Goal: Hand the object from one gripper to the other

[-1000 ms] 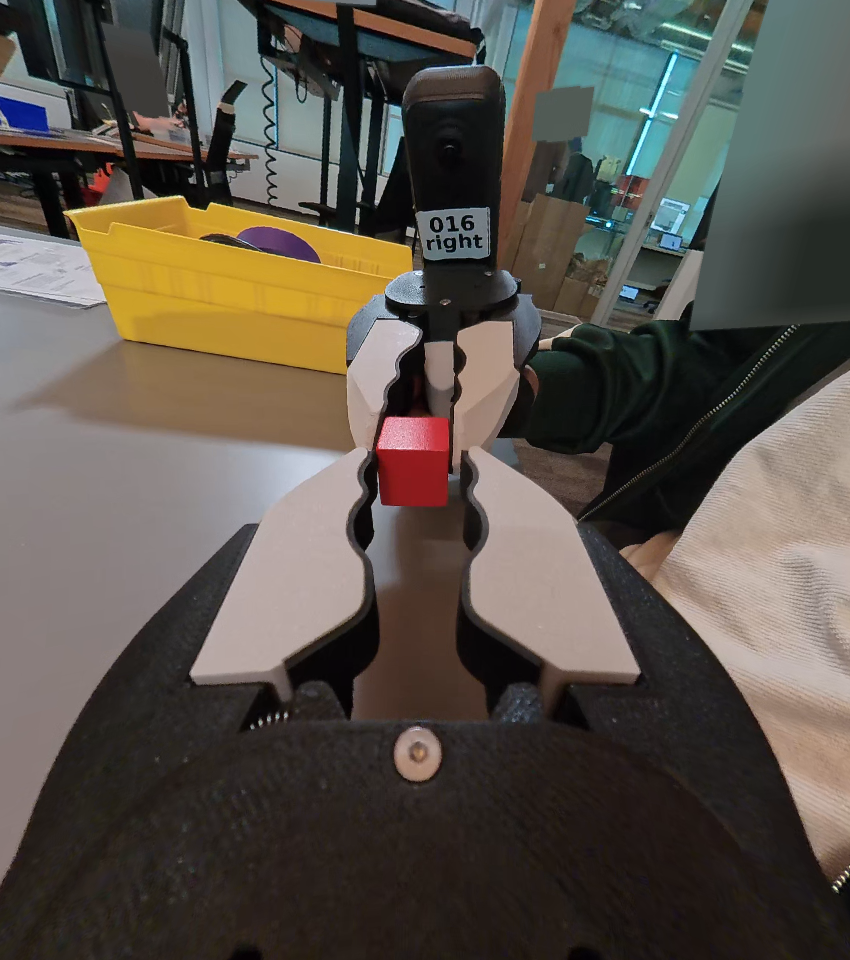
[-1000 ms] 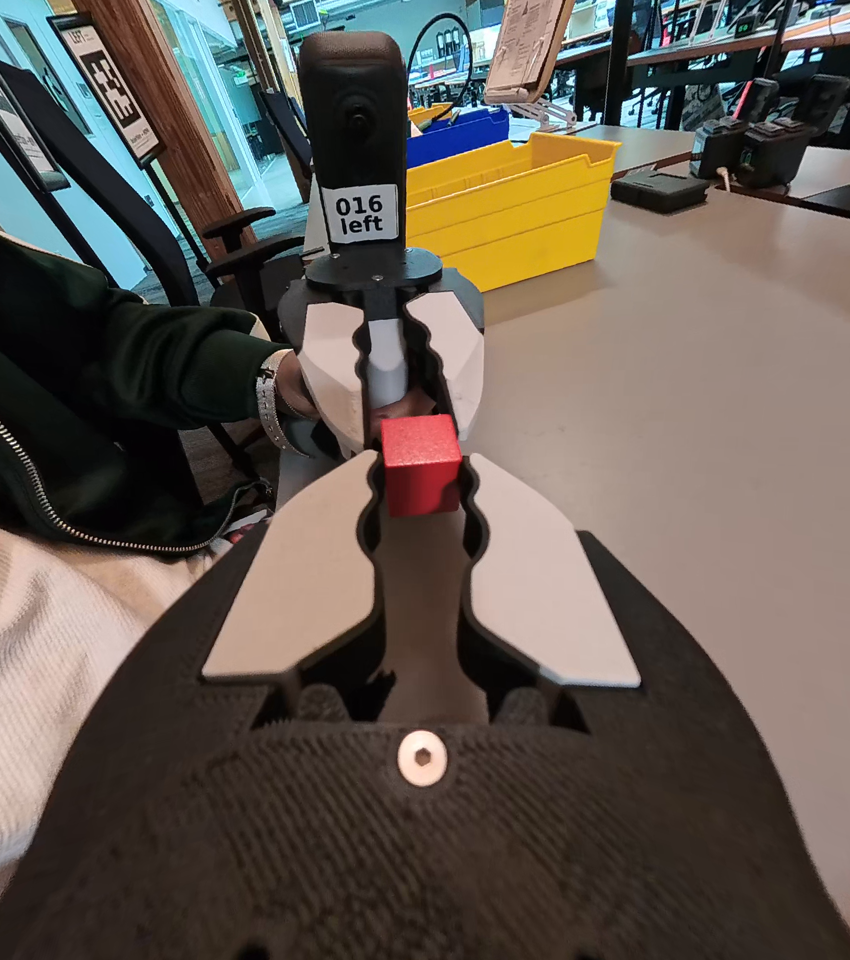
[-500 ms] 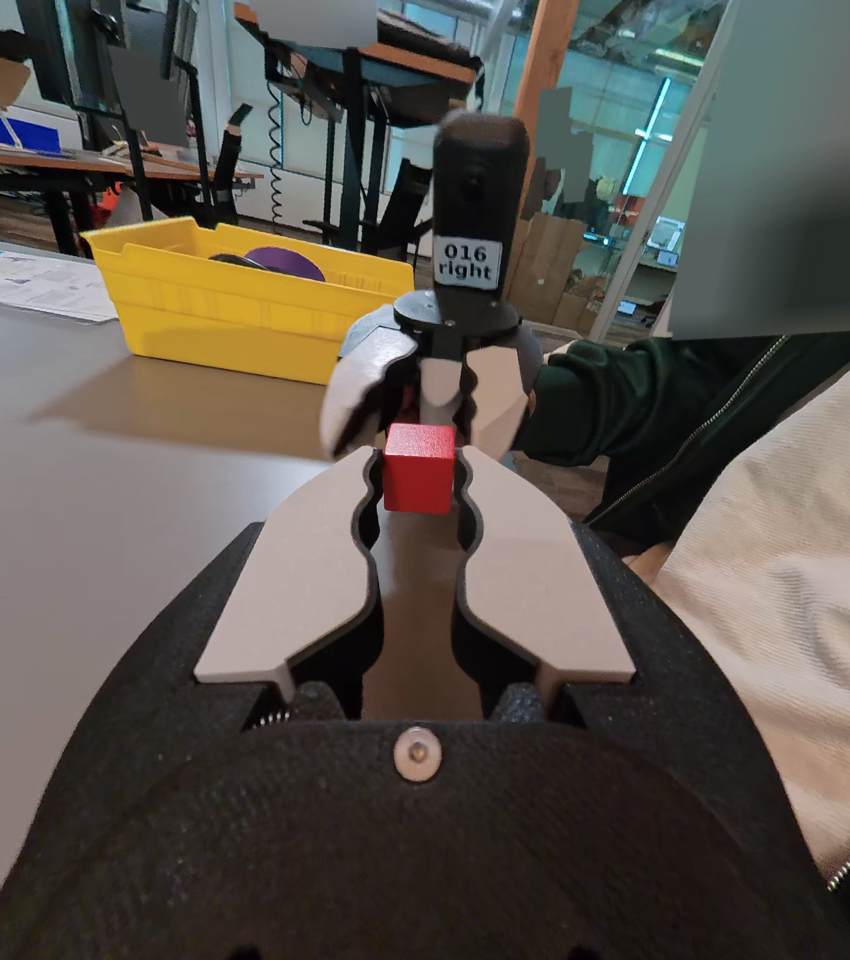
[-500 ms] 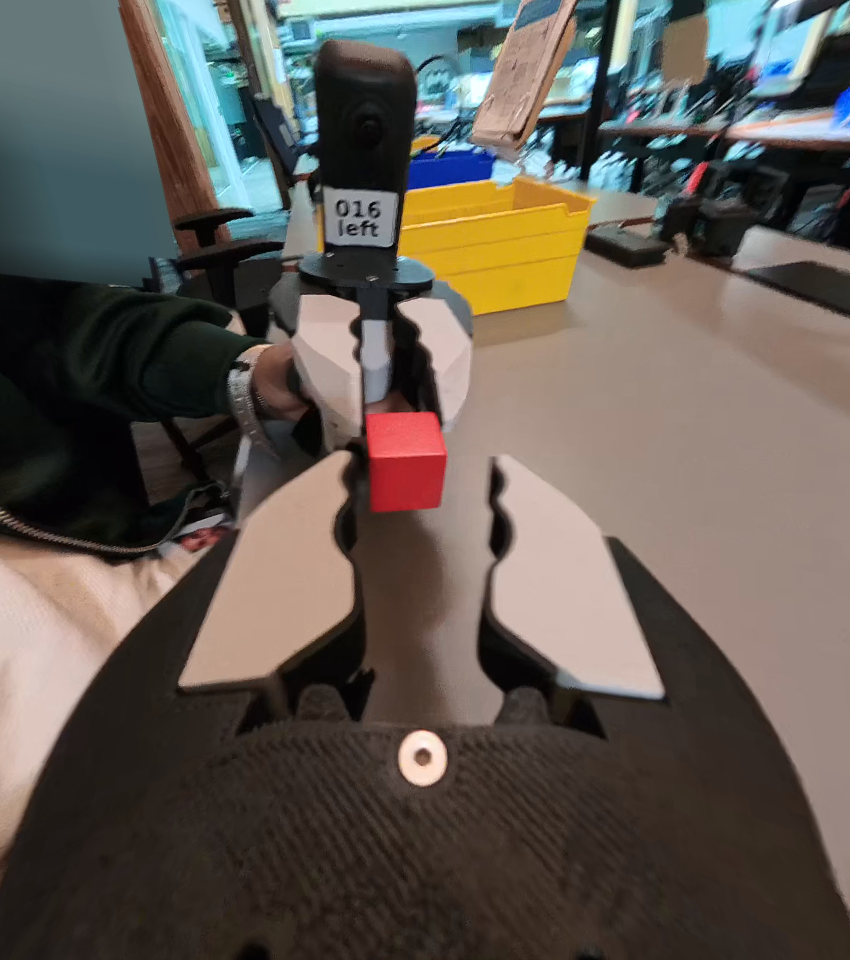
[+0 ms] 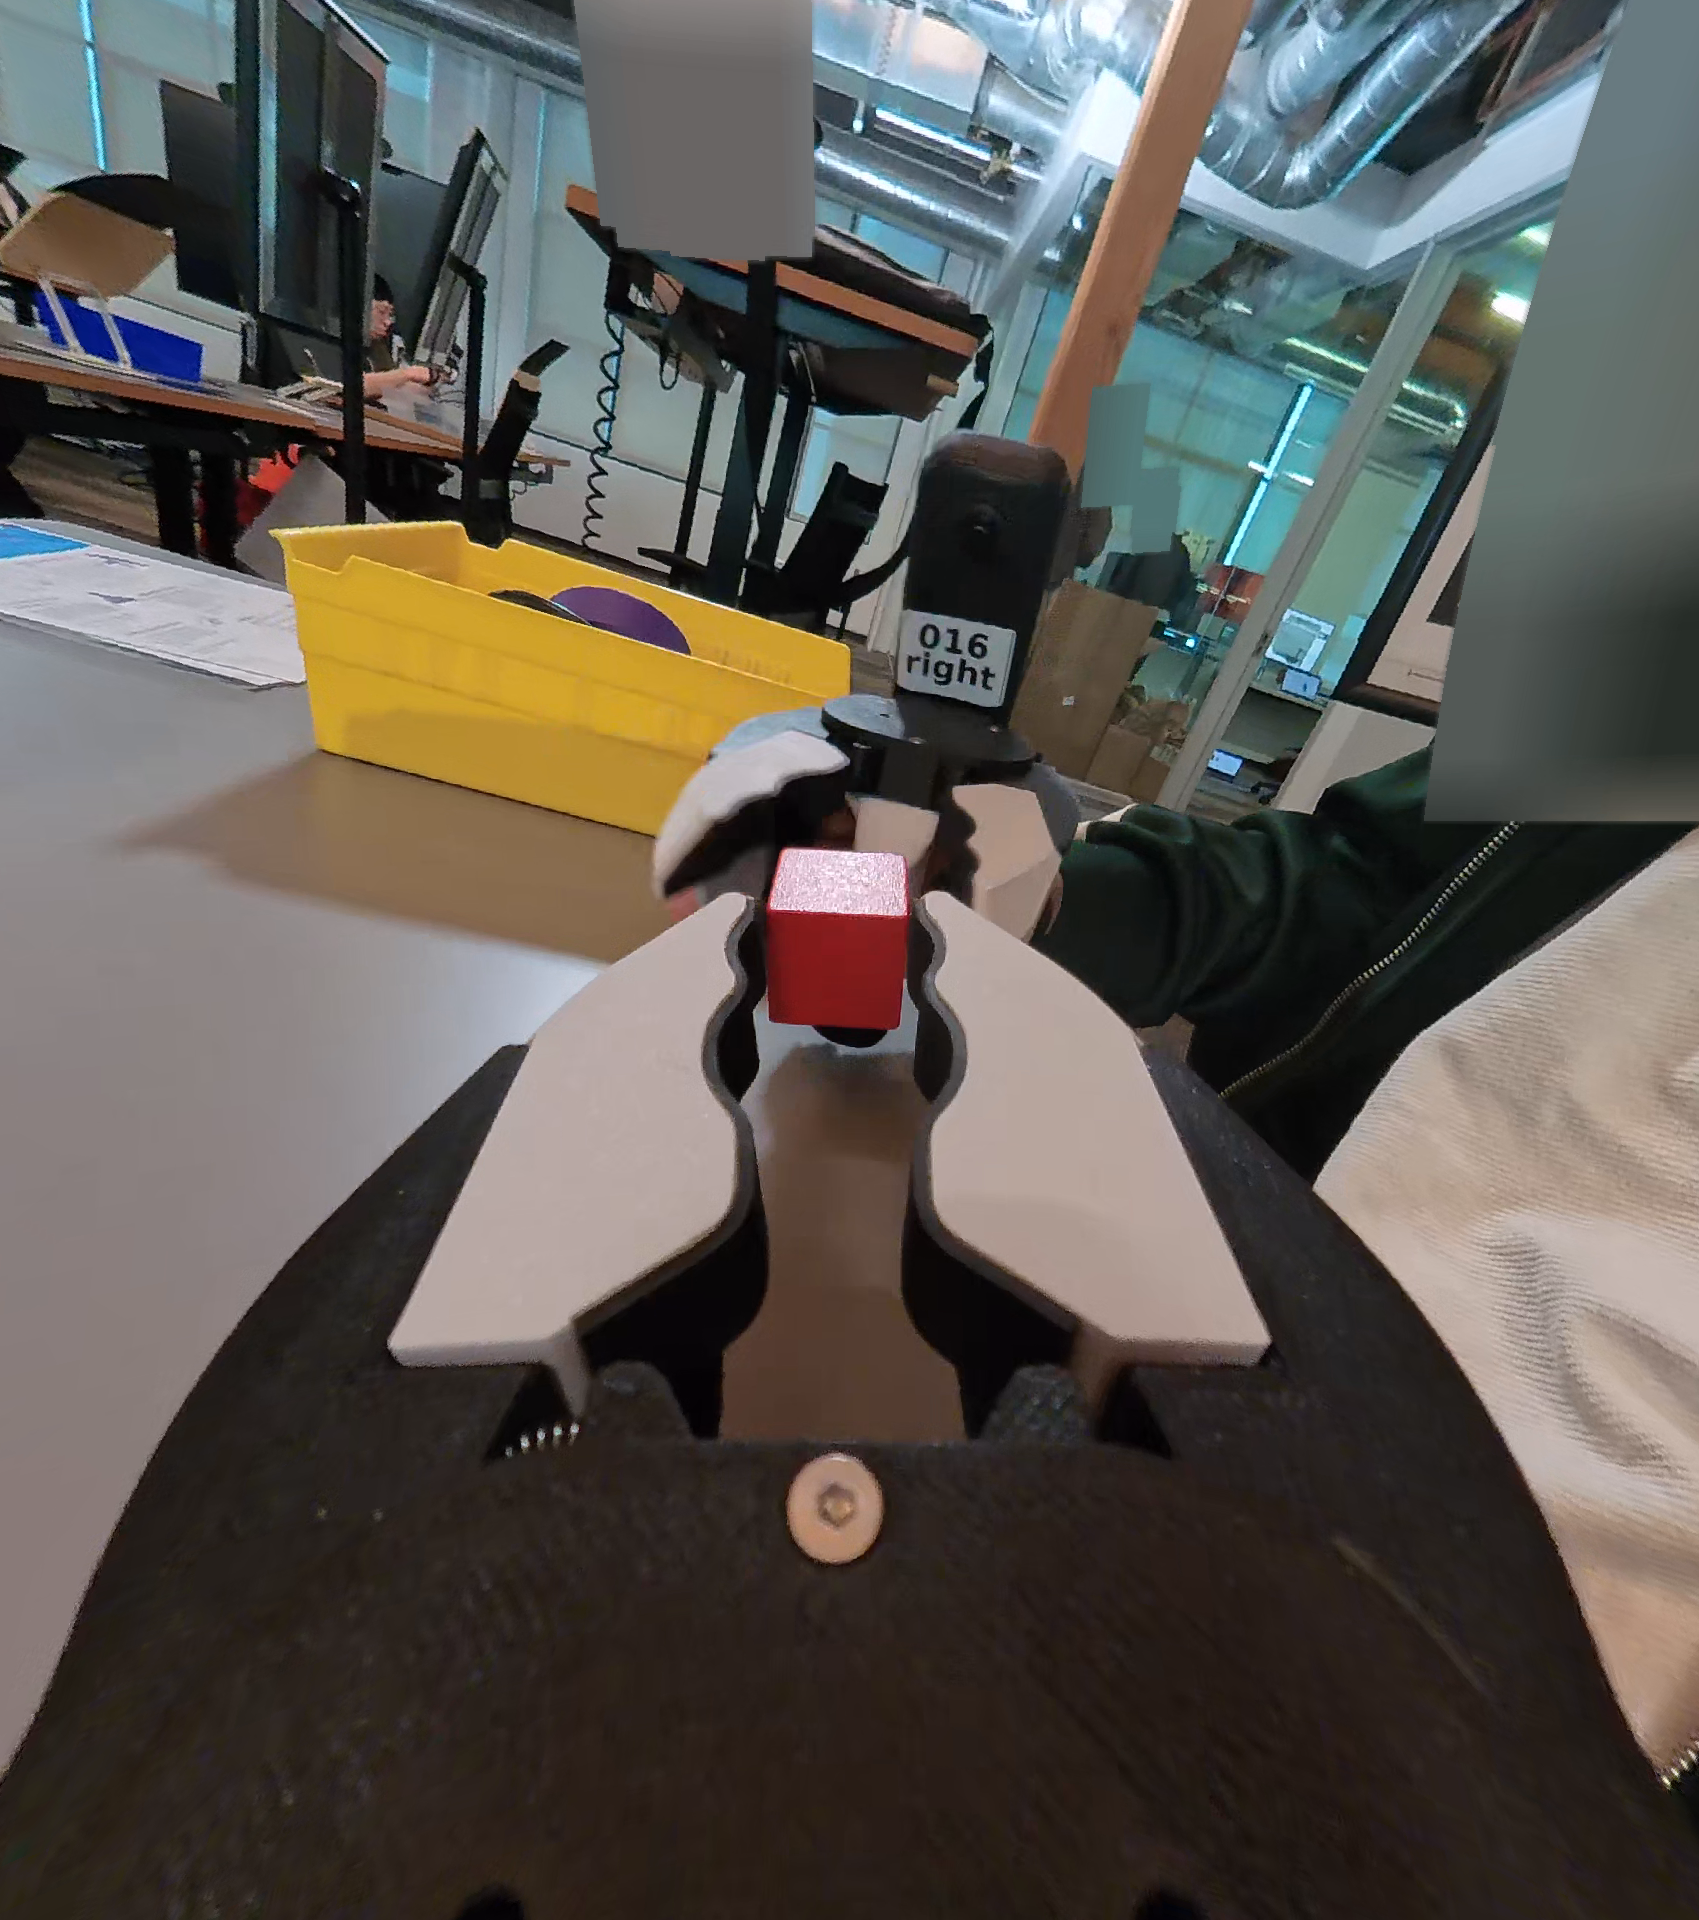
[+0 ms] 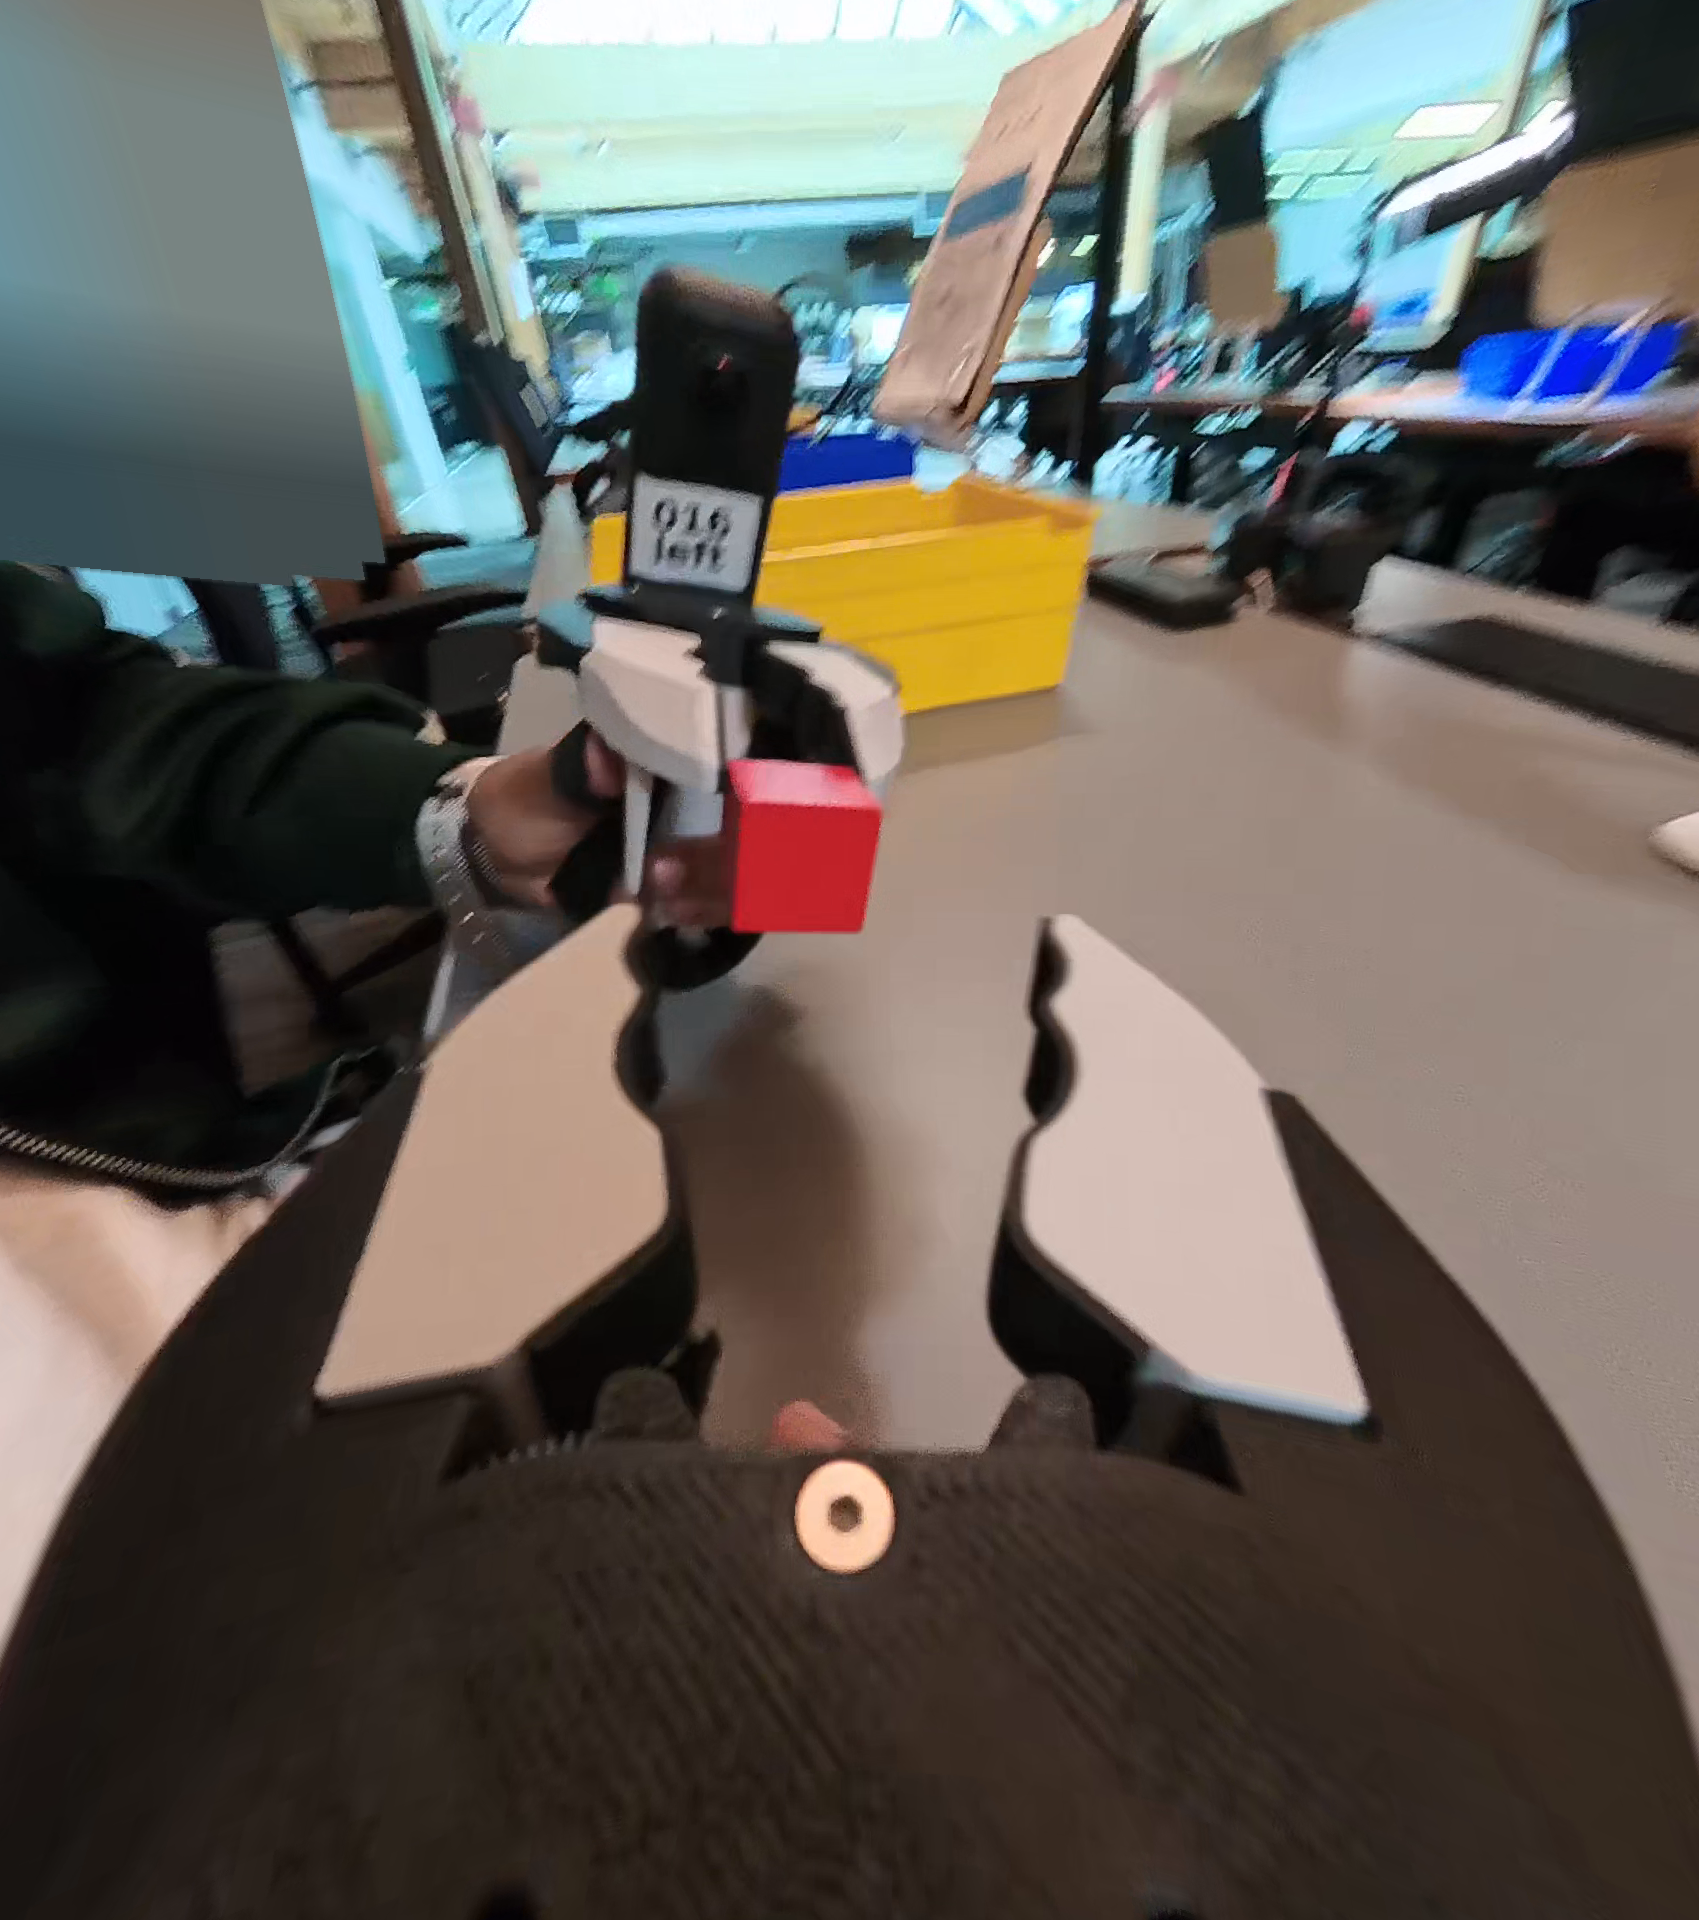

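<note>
Left gripper (image 5: 834, 935): clamping the red cube (image 5: 836, 951) by its side faces at the fingertips, carrying it above the grey table (image 5: 201, 987).
Right gripper (image 6: 840, 940): gaping wide with nothing in it, backing off from the cube it was pinching a second ago.
Handover: looking complete, right to left.
Beyond: yellow bin (image 5: 554, 686) sitting well behind.

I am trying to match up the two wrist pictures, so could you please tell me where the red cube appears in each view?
Left wrist view: the red cube sits at centre, clamped between the left gripper fingertips.
Right wrist view: the cube is left of centre, above and beyond the open right gripper, clear of its fingers.
Shared landmark: the yellow bin on the grey table behind.
</note>
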A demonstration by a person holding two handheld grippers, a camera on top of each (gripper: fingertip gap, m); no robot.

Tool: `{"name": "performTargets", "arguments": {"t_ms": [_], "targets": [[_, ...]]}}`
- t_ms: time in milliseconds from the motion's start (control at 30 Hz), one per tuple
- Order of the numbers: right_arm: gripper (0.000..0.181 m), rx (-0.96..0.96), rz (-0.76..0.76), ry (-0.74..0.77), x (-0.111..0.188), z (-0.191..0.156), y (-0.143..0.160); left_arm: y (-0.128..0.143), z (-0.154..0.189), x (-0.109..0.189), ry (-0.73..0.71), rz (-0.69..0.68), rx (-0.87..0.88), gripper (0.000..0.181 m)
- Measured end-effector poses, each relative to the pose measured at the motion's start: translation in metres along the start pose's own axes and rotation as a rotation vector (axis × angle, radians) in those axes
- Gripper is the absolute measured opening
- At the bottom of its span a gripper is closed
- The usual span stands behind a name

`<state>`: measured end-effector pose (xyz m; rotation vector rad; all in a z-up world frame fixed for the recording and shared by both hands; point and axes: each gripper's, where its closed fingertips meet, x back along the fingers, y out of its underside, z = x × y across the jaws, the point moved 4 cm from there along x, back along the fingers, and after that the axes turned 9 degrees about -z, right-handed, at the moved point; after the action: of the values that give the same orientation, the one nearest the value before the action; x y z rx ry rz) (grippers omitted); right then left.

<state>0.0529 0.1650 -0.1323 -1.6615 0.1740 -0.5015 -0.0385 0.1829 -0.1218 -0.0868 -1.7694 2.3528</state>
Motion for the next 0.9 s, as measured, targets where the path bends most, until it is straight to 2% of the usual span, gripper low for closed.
{"name": "performTargets", "arguments": {"t_ms": [133, 233, 467, 900], "targets": [[0.043, 0.000, -0.091, -0.056, -0.006, -0.007, 0.009, 0.002, 0.005, -0.004, 0.005, -0.028, -0.032, 0.026], [0.036, 0.030, -0.077, -0.065, -0.006, -0.011, 0.007, 0.002, 0.007, -0.006, 0.007, -0.040, -0.045, 0.026], [0.028, 0.025, -0.069, -0.089, -0.006, -0.013, 0.006, 0.004, 0.007, -0.008, 0.015, -0.048, -0.040, 0.026], [0.027, 0.011, -0.054, -0.097, -0.005, -0.013, 0.004, 0.006, 0.008, -0.009, 0.015, -0.058, -0.053, 0.026]]}}
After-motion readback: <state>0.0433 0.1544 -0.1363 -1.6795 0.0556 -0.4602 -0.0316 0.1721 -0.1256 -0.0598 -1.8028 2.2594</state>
